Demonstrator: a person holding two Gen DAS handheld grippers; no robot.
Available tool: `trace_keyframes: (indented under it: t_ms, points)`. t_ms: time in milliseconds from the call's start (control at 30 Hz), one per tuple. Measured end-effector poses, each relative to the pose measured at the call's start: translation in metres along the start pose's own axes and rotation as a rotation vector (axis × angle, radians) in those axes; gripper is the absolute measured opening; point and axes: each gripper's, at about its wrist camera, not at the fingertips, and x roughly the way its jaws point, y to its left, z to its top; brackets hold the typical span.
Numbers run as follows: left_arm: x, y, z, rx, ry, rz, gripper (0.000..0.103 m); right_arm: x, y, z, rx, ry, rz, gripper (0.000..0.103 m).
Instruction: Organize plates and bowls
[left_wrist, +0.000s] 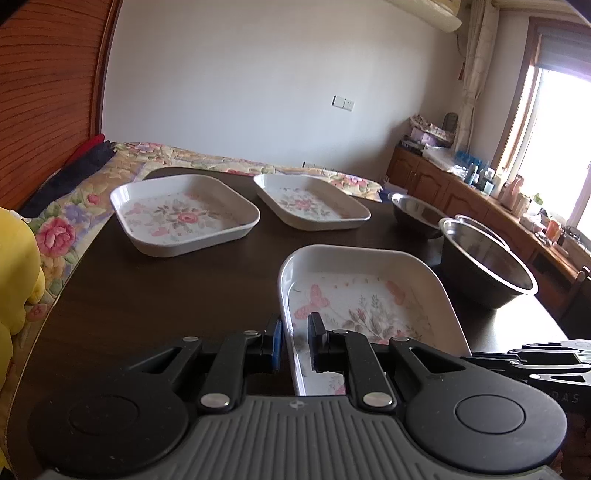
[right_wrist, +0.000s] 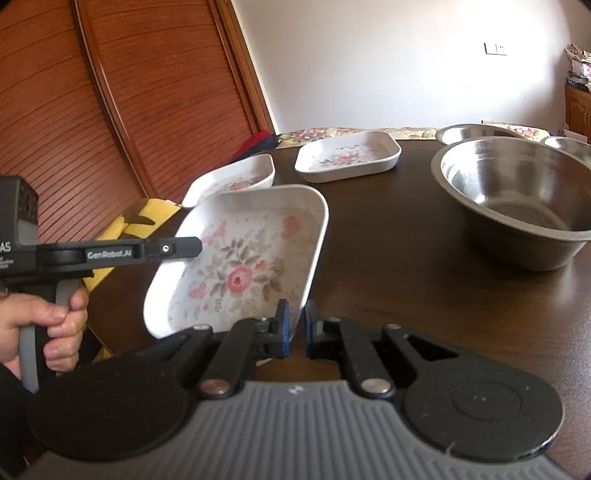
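Both grippers are on the near floral plate (left_wrist: 369, 295), which is lifted and tilted off the table (left_wrist: 147, 295). Left gripper (left_wrist: 295, 343): jaws clamped on the plate's left rim, one pad outside, one inside. Right gripper (right_wrist: 294, 328): jaws straddle the near right edge with a narrow gap; can't tell whether the pads actually bite. Hand (right_wrist: 44, 328) holds the left tool's grip at 9 o'clock in the right wrist view. Two more floral plates sit flat on the table: one at 11 o'clock (left_wrist: 184, 214), one at 12 o'clock (left_wrist: 310, 201), apart from each other. Big steel bowl (left_wrist: 484, 262) is at 2 o'clock, with a smaller steel bowl (left_wrist: 417, 214) behind it. Step, as I read it: carrying this plate to stack on one of the far plates. Next move needs the plate levelled, squared with the target's corners, and lowered before letting go.
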Motion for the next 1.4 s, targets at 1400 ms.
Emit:
trace_keyframes:
  t_ms: [1400]
  points:
    - [-0.015,-0.02,0.016,0.078,-0.096,0.078,0.083,-0.028,0.01,0.011,-0.08,-0.103,-0.082,0.013]
